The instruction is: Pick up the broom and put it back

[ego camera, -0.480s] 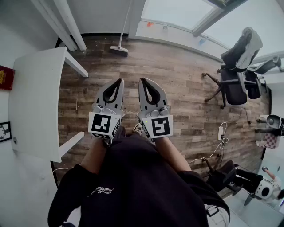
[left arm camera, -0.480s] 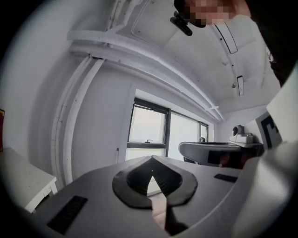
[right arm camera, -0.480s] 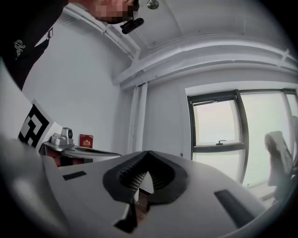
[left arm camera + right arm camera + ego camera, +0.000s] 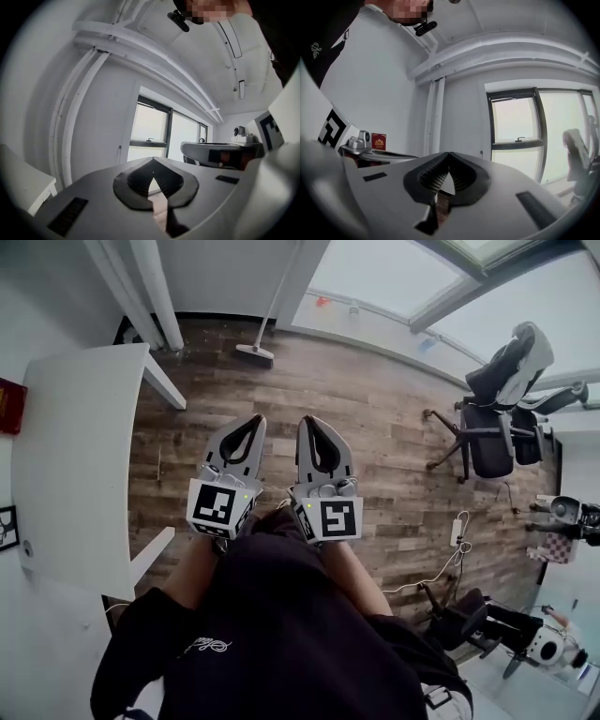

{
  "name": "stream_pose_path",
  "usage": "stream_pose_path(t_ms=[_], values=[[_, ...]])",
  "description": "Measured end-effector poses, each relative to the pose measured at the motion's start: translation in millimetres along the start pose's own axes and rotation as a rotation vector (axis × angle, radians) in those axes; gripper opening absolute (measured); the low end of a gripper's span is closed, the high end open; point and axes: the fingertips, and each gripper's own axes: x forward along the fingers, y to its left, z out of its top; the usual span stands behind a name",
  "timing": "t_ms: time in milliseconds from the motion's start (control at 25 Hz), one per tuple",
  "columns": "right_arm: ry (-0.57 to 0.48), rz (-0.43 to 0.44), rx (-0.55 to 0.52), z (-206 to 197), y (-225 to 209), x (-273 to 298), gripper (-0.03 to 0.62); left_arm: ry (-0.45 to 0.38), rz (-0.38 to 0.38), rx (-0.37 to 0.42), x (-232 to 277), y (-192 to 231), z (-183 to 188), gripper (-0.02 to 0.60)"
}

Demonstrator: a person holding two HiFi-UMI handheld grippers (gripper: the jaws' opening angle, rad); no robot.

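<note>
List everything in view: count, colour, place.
long-handled white broom: one, white, standing against the far wall, head on the floor
curved white table: one, white, left
black office chairs: at least two, black, far right by the windows
white power strip with cable: one, white, on the floor, right
small red box: one, red, left edge
wood-plank floor: brown, centre
left gripper: one, grey, shut, empty
right gripper: one, grey, shut, empty
</note>
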Motion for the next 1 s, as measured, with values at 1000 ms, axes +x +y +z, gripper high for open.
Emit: stream_pose_path(t_ms=[1000], values=[[0.032, 0.004, 0.136, -53.8, -221.0, 233.3, 0.021, 0.141, 0.099, 0.039, 273.4, 101.6, 10.9, 0.0]])
